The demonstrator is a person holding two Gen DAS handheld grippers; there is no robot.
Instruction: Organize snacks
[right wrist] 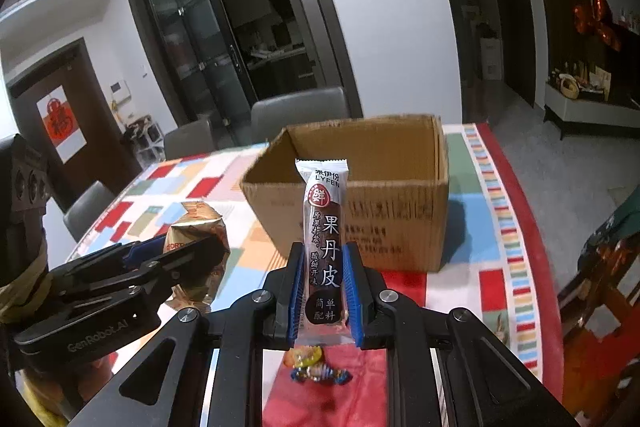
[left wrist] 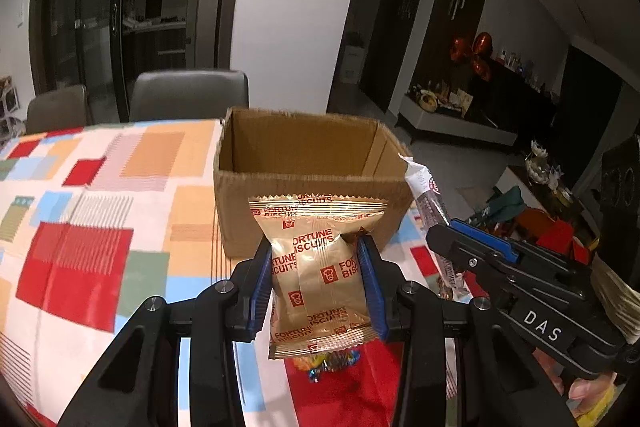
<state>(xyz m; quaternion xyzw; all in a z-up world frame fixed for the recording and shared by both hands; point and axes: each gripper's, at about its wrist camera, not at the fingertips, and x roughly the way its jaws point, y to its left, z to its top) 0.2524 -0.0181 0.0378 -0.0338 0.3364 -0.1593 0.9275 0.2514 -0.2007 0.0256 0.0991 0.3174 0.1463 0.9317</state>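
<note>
At 12 o'clock on the counter point(left wrist: 80, 211) sits a cardboard box point(left wrist: 308, 163). Left gripper point(left wrist: 318, 281) jaws pinch a Fortune Biscuits pack point(left wrist: 316, 267). Right gripper point(right wrist: 323, 293) jaws pinch a Lyfen fruit leather stick point(right wrist: 325, 247).

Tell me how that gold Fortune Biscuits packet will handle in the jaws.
The Fortune Biscuits packet looks puffy and pinches in where the left gripper clamps it, so it probably squashes easily. The glossy film may be slippery. The biscuits inside could crack.

Home dining room, table point(left wrist: 80, 227), chairs point(left wrist: 188, 95)
</note>
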